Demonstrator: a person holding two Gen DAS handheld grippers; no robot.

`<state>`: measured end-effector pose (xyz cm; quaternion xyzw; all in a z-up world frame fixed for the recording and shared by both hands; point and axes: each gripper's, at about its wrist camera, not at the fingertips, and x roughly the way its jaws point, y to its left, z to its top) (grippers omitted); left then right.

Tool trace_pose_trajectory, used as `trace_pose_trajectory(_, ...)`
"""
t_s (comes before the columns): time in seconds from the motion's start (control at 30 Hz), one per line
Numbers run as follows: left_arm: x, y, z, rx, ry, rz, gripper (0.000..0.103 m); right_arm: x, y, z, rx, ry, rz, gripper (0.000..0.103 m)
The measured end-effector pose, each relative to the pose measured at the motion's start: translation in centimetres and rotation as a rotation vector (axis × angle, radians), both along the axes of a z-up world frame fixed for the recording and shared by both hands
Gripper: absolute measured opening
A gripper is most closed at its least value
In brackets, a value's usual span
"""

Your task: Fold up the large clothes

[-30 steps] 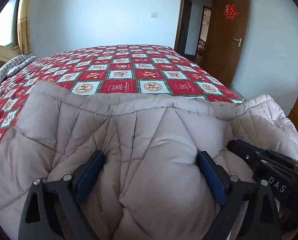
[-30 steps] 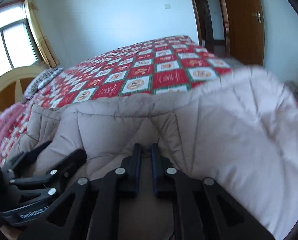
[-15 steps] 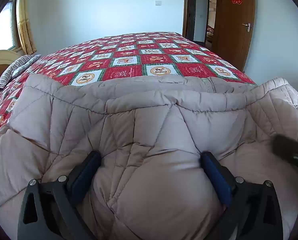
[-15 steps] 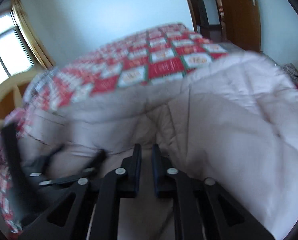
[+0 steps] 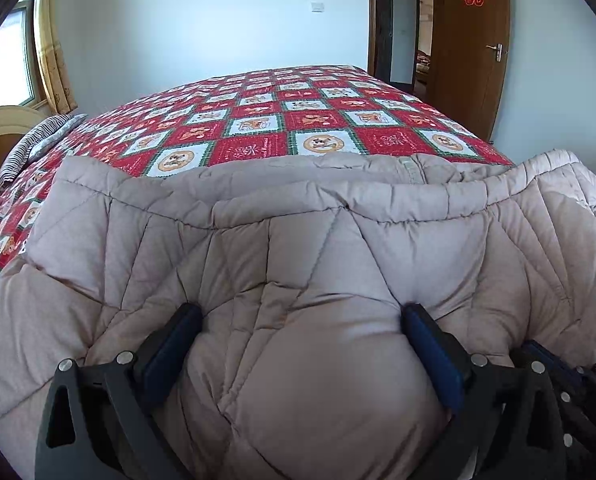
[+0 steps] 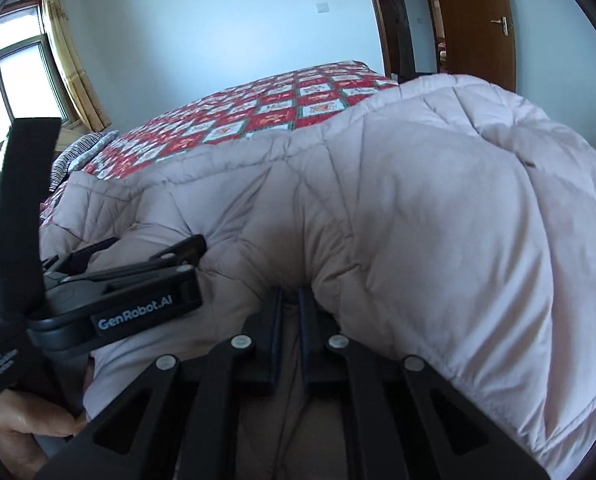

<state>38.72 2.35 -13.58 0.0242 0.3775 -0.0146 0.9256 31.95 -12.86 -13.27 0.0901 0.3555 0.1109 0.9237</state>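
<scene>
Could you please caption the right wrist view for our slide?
Right gripper, jaws nearly closed, pinches a fold of the beige quilted coat above the red patchwork bedspread.

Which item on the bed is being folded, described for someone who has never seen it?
On the big bed with the red patchwork bedspread, it is the beige quilted coat bunched at the near edge. It alone is plain, puffy and stitched; the right gripper pinches it.
</scene>
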Motion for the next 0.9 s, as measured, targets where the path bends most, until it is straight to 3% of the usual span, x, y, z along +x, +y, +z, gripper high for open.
trace_pose_trajectory(0.17, -2.4, 0.7, 1.2, -0.051, -0.01, -0.028, 0.101, -0.1, -0.2, -0.1, 0.01, -0.011, 0.003, 0.007)
trace_pose_trajectory(0.3, -7.6, 3.6, 3.9, -0.166, -0.058, -0.063, 0.101, -0.2, -0.7, -0.2, 0.033, -0.014, 0.006, 0.007)
trace_pose_trajectory(0.43, -14.4, 9.4, 5.4, -0.29, -0.121, 0.019, 0.101, -0.4, -0.9, -0.1, 0.045, -0.02, 0.01, 0.007)
trace_pose_trajectory(0.5, -17.9, 12.7, 5.1, -0.33, -0.147, 0.122, 0.101, -0.5, -1.0, -0.1, 0.042, -0.021, 0.009, 0.007)
trace_pose_trajectory(0.63, -22.5, 16.8, 3.7, -0.406, -0.17, 0.239, 0.101, -0.5, -0.6, 0.1, 0.023, -0.022, 0.007, 0.007)
trace_pose_trajectory(0.77, -23.3, 17.4, 2.4, -0.481, -0.156, 0.252, 0.101, -1.7, 0.5, 2.1, -0.088, -0.012, 0.028, 0.009)
trace_pose_trajectory(0.9, -21.9, 16.1, 1.6, -0.596, -0.141, 0.191, 0.101, -7.3, 1.0, 6.4, 0.0, -0.141, 0.104, 0.015)
